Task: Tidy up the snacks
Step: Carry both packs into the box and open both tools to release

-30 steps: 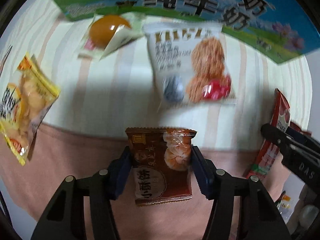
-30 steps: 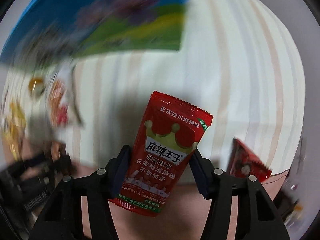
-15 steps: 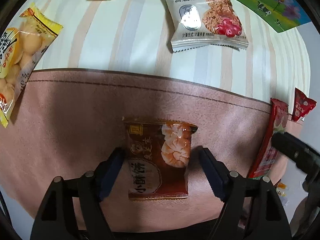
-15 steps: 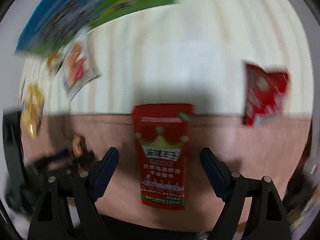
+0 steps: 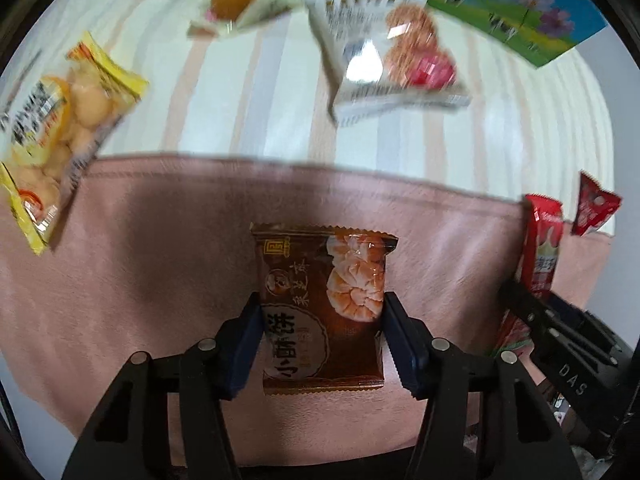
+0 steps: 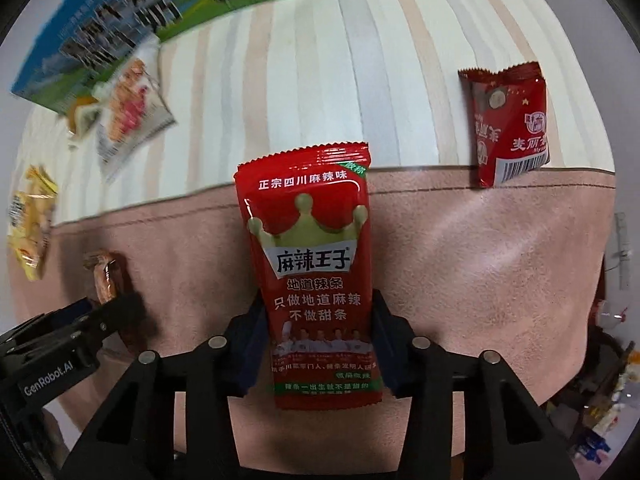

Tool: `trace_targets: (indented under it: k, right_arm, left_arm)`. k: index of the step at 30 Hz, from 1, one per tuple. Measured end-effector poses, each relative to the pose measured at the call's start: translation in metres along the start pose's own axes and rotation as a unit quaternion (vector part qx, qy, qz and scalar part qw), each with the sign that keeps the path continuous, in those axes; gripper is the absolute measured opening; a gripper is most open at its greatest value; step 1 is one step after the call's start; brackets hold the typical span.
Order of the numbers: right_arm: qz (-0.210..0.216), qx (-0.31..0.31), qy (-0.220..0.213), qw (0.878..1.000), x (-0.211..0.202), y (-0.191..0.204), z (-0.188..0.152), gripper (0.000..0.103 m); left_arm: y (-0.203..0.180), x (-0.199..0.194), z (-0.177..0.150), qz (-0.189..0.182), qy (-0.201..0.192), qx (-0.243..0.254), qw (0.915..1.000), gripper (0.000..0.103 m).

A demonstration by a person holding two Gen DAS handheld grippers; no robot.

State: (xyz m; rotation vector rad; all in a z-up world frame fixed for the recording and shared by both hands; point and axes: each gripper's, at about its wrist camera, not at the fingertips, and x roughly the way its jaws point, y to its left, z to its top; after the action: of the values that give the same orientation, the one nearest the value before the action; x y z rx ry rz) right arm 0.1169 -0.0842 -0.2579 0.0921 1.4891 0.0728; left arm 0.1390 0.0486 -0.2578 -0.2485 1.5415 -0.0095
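Note:
My left gripper (image 5: 322, 338) is shut on a brown shrimp-cracker packet (image 5: 322, 304) and holds it over the pink cloth (image 5: 160, 260). My right gripper (image 6: 318, 340) is shut on a red spicy-strip packet (image 6: 314, 272), also over the pink cloth (image 6: 480, 280). In the left wrist view the red packet (image 5: 540, 256) and the right gripper's body (image 5: 568, 360) show at the right. In the right wrist view the brown packet (image 6: 105, 276) and the left gripper's body (image 6: 52, 344) show at the left.
On the striped cloth (image 5: 280, 100) lie a yellow biscuit bag (image 5: 52, 128), a white oat-cookie packet (image 5: 384, 60), an orange jelly cup (image 5: 236, 0) and a small red packet (image 6: 506, 120). A blue-green milk carton box (image 6: 120, 20) stands at the back.
Half a second ago both grippers stood open with the packets lying on the pink cloth. Now both have closed on their packets again, and the views have tilted up.

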Motion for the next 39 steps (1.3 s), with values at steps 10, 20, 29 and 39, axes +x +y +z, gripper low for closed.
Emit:
trace_targets:
  k: [10, 20, 29, 39]
  right_arm:
    - [0.117, -0.013, -0.06, 0.991, -0.116, -0.024, 0.056, 0.048]
    - [0.128, -0.07, -0.165, 0.975, -0.222, 0.004, 0.189, 0.048]
    - [0.033, -0.08, -0.106, 0.991, -0.172, 0.029, 0.33, 0.048]
    - [0.014, -0.054, -0.029, 0.998, -0.083, 0.038, 0.381, 0.051]
  left_arm:
    - [-0.03, -0.136, 0.042, -0.065, -0.118, 0.032, 0.9904, 0.055]
    - [-0.028, -0.244, 0.173, -0.049, -0.2, 0.053, 0.9772, 0.056]
    - [0.01, -0.183, 0.302, 0.017, -0.113, 0.035, 0.9929, 0.056]
    - [0.046, -0.12, 0.364, 0.051, -0.041, 0.016, 0.9977, 0.059]
